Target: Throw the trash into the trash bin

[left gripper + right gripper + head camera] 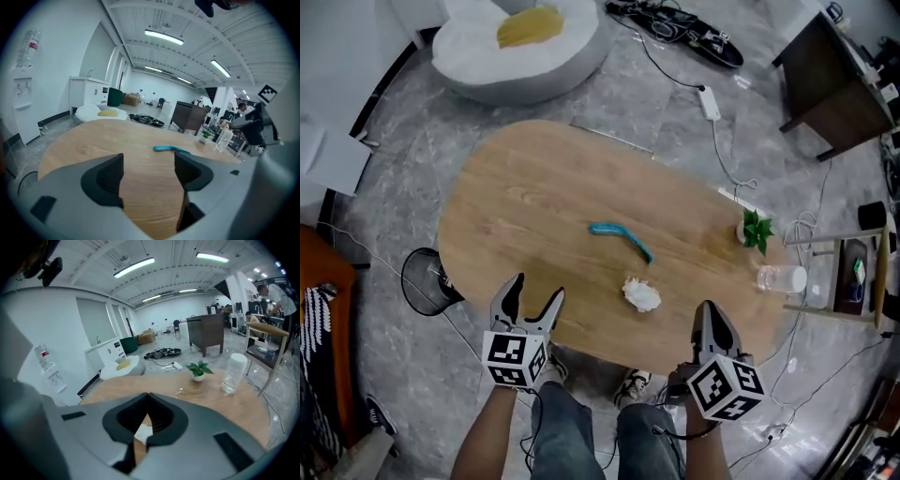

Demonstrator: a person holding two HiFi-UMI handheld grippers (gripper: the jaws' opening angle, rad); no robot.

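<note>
One crumpled white wad (641, 294), one curved teal strip (621, 237), oval wooden table (525, 206)

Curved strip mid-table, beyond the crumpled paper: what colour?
Plain teal-blue. The curved strip shows best in the head view.

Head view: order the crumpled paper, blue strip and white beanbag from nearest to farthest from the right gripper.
1. Crumpled paper, just left of the right gripper.
2. Blue strip, middle of the table.
3. White beanbag, on the floor beyond the table.
</note>
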